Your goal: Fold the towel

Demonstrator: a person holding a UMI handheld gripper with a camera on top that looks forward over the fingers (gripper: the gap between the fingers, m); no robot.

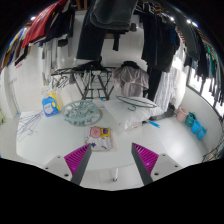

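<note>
Here the gripper [112, 160] hangs released, pink pads [78, 157] spread wide over a bare white surface [115, 140]. No towel can be picked out. Beyond: a round plate [79, 110], blue-yellow container [52, 103], hanging clothes [100, 30].

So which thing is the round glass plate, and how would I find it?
Start at the white table that fills the view under the hanging dark clothes. Beyond the open jaws of the gripper, past a small pinkish object, lies the round glass plate. It is the only flat, see-through disc there; the blue and yellow container beside it stands upright and is brightly coloured.
</note>
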